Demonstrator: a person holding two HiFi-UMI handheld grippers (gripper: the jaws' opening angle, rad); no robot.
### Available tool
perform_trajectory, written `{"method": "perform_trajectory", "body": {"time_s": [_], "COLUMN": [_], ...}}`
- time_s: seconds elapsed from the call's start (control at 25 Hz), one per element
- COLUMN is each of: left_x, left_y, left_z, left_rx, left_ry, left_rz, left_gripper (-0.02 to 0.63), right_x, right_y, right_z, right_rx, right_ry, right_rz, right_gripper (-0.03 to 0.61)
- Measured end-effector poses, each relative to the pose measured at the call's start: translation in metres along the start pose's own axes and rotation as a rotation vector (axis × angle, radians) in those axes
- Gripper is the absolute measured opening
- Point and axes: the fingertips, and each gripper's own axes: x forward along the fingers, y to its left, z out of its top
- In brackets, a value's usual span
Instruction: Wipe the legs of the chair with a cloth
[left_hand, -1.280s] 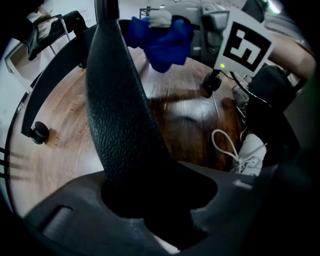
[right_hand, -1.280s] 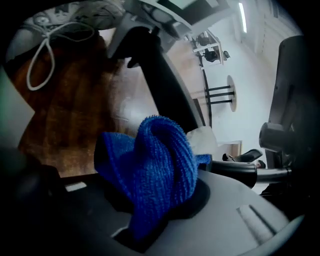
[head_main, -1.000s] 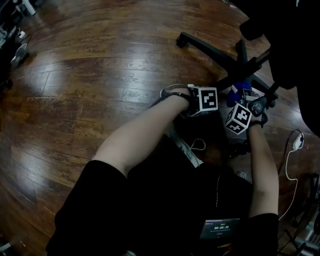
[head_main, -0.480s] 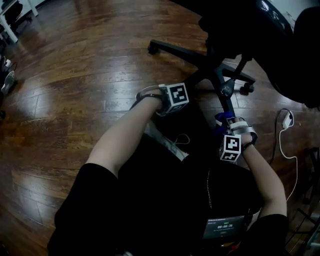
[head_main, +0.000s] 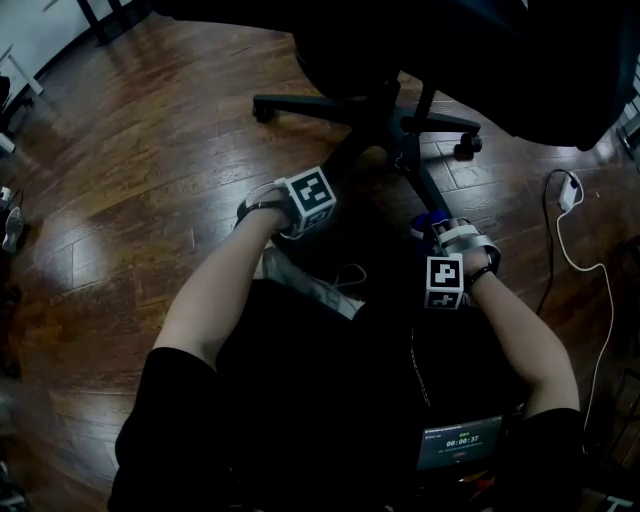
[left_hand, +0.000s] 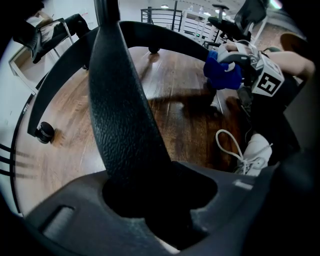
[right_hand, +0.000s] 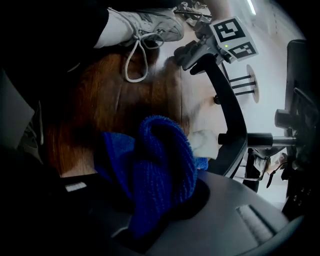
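Observation:
The office chair's black star base (head_main: 385, 125) stands on the wood floor ahead of me. My left gripper (head_main: 305, 205) points down at one chair leg (left_hand: 120, 115) and is shut on it; the leg runs straight into its jaws (left_hand: 160, 200). My right gripper (head_main: 445, 250) is shut on a bunched blue cloth (right_hand: 160, 170), which shows as a blue patch (head_main: 430, 222) beside another leg (head_main: 425, 190). The left gripper view shows the cloth (left_hand: 222, 70) held close to that leg. Whether the cloth touches the leg I cannot tell.
Casters (head_main: 263, 108) (head_main: 463, 150) sit at the leg ends. A white cable with a plug (head_main: 567, 188) lies on the floor at the right. My white shoe (head_main: 310, 285) and dark-clothed legs fill the near floor. The chair seat (head_main: 480, 50) overhangs the base.
My right gripper has drawn away from the base's hub toward me with the blue cloth in it. The left gripper keeps its hold on the leg. The head view has tilted further over the chair.

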Motion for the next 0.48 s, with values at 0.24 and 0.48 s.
{"method": "perform_trajectory", "body": {"time_s": [0.24,0.48], "left_x": [-0.004,-0.005], "left_y": [-0.009,-0.009], "left_z": [0.001,0.007], "left_rx": [0.002,0.021], "left_ry": [-0.018,-0.034], "left_rz": [-0.043,-0.063], "left_gripper": [0.160,0.161], "right_x": [0.005,0.024], "right_y": [-0.025,-0.083], "right_z": [0.007,0.021], "right_rx": [-0.002,-0.014], "right_ry": [-0.027,-0.028], "right_rz": [-0.075,-0.184], "right_gripper": [0.092,0.093]}}
